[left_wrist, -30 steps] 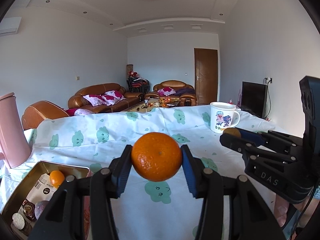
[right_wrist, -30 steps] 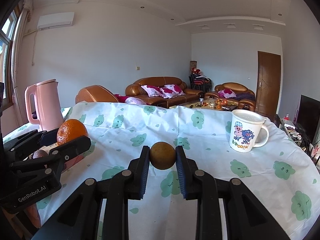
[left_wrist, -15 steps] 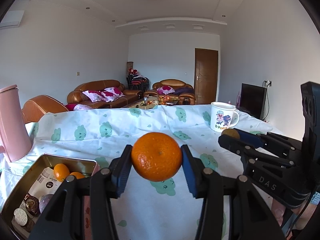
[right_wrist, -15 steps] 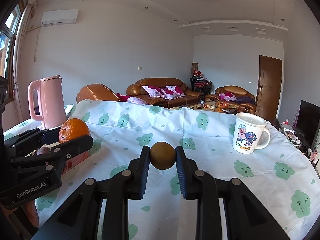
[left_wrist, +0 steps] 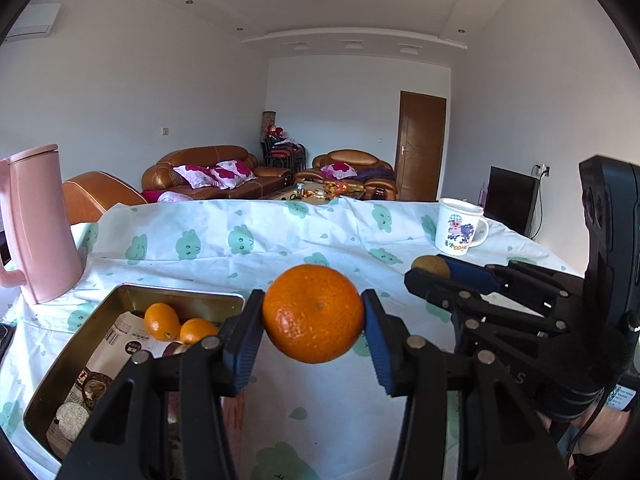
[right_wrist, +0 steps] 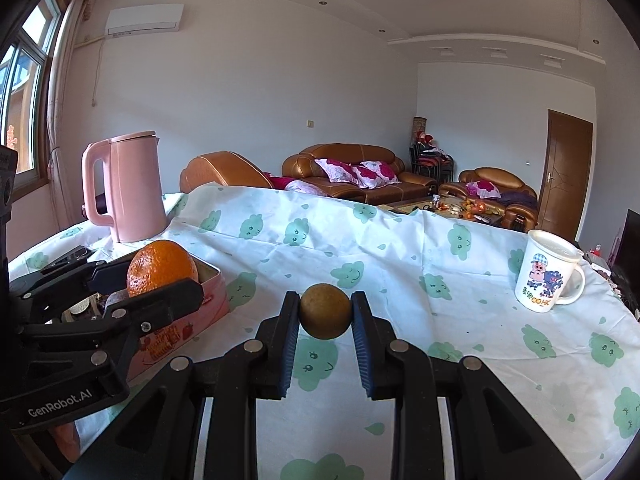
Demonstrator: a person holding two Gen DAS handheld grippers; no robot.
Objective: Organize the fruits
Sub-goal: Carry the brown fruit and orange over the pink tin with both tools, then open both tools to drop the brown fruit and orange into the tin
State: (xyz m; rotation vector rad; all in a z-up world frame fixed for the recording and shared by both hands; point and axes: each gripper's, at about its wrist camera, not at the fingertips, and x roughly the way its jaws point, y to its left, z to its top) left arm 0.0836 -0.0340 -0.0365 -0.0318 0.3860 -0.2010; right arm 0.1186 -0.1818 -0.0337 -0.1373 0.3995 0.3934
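An orange (left_wrist: 313, 313) is clamped in the left gripper (left_wrist: 313, 322), above the tablecloth (left_wrist: 280, 240) beside an open tin (left_wrist: 72, 360) containing 2 small oranges (left_wrist: 161, 321). A brown round fruit (right_wrist: 325, 311) is pinched in the right gripper (right_wrist: 325, 320).

Tin (left_wrist: 132, 292) left on table (left_wrist: 280, 240), kettle (left_wrist: 38, 224) behind; mug (left_wrist: 460, 228) far right.
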